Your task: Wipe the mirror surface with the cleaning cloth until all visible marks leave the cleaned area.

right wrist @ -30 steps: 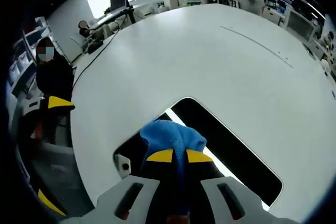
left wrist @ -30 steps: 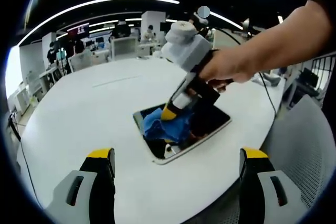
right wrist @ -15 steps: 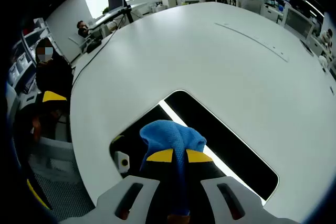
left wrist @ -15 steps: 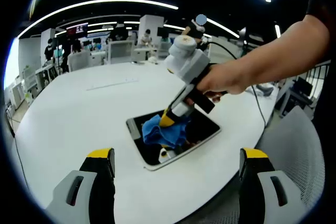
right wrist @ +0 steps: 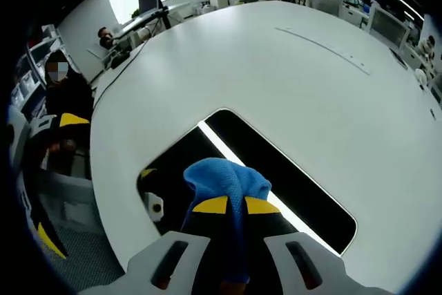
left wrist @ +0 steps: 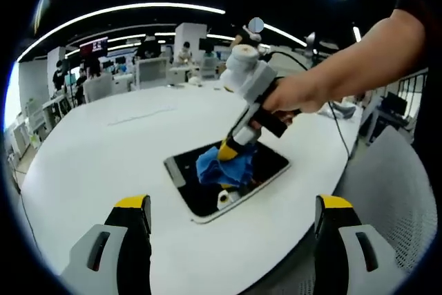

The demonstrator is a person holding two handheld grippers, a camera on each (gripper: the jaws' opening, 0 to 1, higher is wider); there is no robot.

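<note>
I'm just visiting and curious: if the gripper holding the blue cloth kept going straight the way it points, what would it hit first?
Probably the mirror. The right gripper is shut on the blue cloth, which already seems pressed against the glass, so the cloth would simply squash harder against it. Exact contact is hard to judge.

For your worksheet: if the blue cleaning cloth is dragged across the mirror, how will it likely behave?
The blue cleaning cloth bunches in folds from the right gripper, so it is probably floppy and light. Pressed on the flat mirror, it should glide, perhaps trailing loose corners.

Soft cloth on glossy glass

You see a blue woven-looking cloth (right wrist: 224, 176) lower centre, pressed on the dark, glossy mirror (right wrist: 290, 184); around it, the smooth matt white table (right wrist: 290, 81).
</note>
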